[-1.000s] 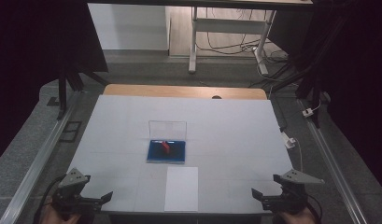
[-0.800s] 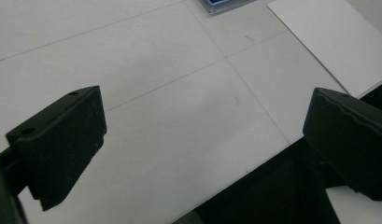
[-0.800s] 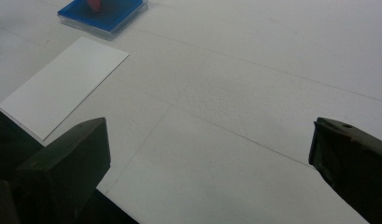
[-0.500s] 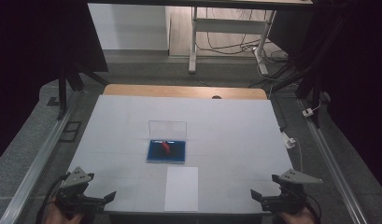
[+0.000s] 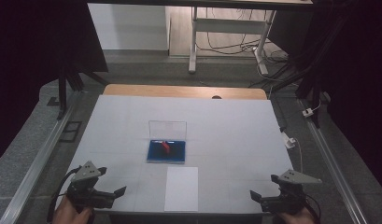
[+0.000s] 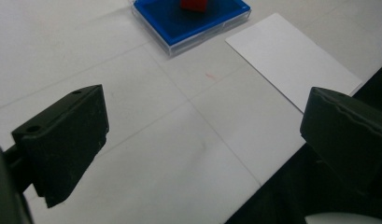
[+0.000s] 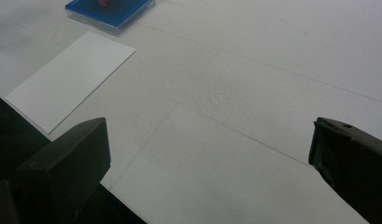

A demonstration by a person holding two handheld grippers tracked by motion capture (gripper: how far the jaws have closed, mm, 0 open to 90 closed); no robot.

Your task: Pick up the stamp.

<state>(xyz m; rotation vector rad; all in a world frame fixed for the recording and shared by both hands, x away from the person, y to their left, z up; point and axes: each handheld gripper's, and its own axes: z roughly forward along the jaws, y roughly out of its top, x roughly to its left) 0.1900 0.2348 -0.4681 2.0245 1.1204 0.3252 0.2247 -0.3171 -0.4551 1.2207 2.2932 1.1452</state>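
Centrally, a blue case [image 5: 166, 152] with its clear lid [image 5: 167, 129] raised is seen ahead of both grippers, a small red object [image 5: 166, 146] lying inside it.

Just nearer the grippers than the case, a white sheet of paper [image 5: 181, 188] is laid flat on the white table cover [image 5: 235, 130], between the two grippers and apart from each; the left gripper [image 5: 115, 194] is held at the table's near edge, to the left of the sheet, its jaws spread wide with nothing between them; the right gripper [image 5: 257, 197] is held at the near edge on the sheet's other side, its jaws likewise parted and empty; in the left gripper view the case [image 6: 191, 21] is seen ahead and slightly right of the jaws, the sheet [image 6: 291, 60] further right; in the right gripper view the case [image 7: 109, 11] and the sheet [image 7: 67, 79] are seen ahead to the left.
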